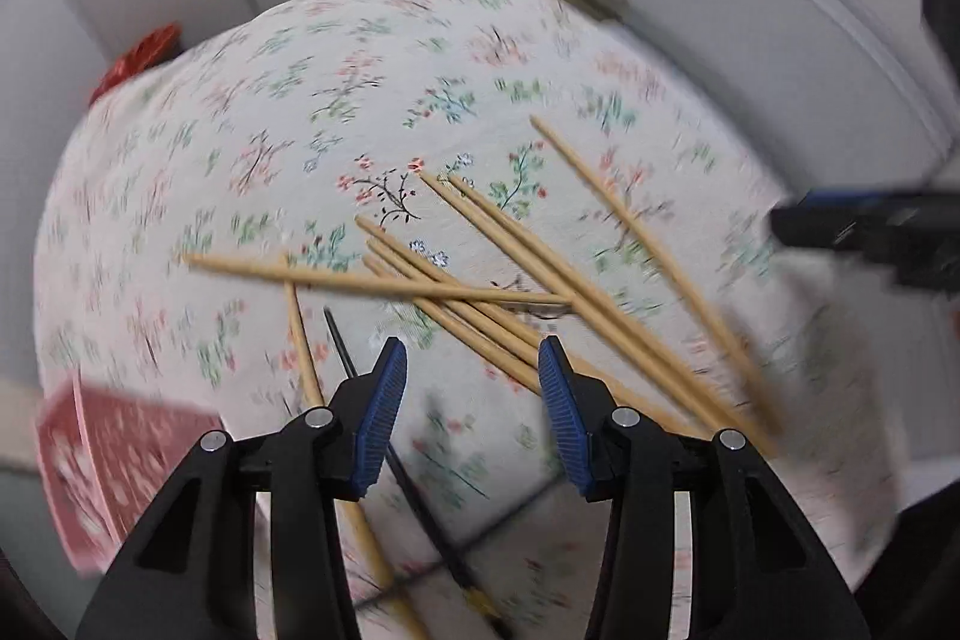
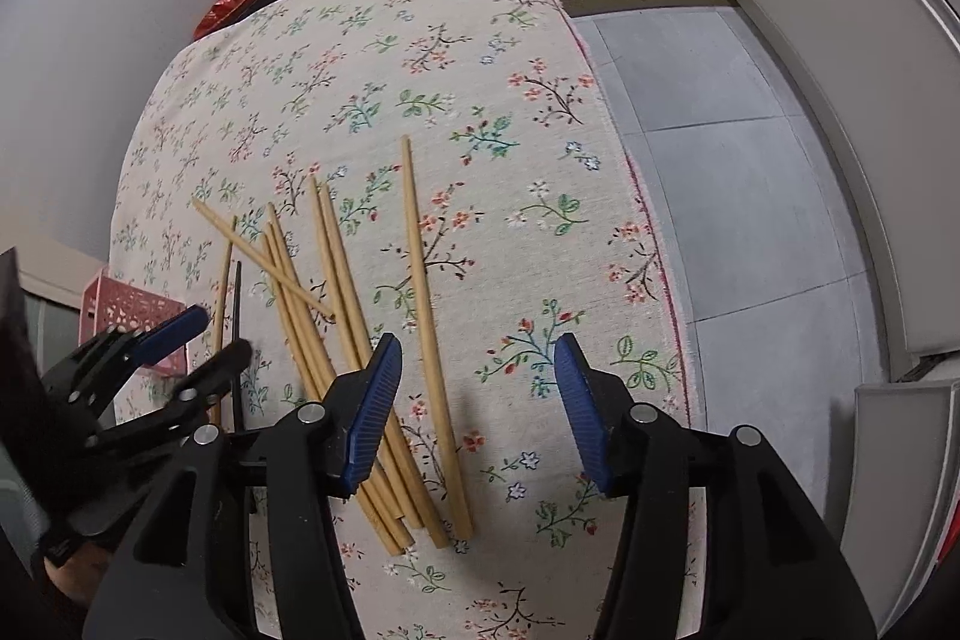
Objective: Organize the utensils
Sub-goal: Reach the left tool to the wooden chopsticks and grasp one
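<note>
The left gripper (image 1: 473, 361), black with ribbed blue pads, hangs with its jaws apart and nothing between them; its view is blurred. The right gripper (image 2: 477, 361), built alike, also stands parted and empty. Pale wooden chopsticks (image 2: 336, 292) lie scattered and crossing on the flower-printed tablecloth (image 2: 480, 112), just ahead of the left gripper and under the right one's left finger. A thin dark stick (image 1: 342, 346) runs beneath the left gripper, its lower end smeared. A pink perforated basket (image 2: 129, 313) sits partly hidden at the table's edge.
</note>
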